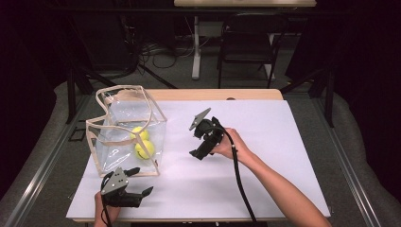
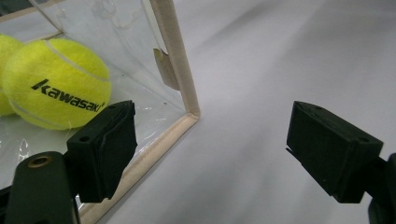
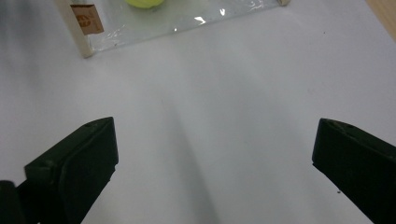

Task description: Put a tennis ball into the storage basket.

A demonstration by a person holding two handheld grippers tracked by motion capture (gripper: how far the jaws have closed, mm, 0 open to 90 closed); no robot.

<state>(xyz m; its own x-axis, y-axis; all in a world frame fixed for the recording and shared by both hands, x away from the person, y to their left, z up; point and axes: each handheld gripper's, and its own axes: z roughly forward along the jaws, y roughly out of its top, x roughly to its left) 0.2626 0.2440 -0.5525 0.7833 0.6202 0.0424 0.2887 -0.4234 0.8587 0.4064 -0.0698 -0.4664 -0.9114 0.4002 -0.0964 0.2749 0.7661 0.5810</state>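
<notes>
left gripper (image 1: 142, 182): jaws wide apart, holding nothing, at the near corner of the clear bag (image 1: 156, 130). right gripper (image 1: 201, 142): jaws wide apart, holding nothing, over bare white table (image 1: 265, 142), well apart from the bag. two tennis balls (image 1: 143, 144) rest inside the bag, touching each other. judgement: loading appears done, or unloading not yet begun; no ball lies on the table.

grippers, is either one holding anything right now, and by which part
Nothing is held. The left gripper and right gripper both have open, empty jaws beside the clear bag.
</notes>
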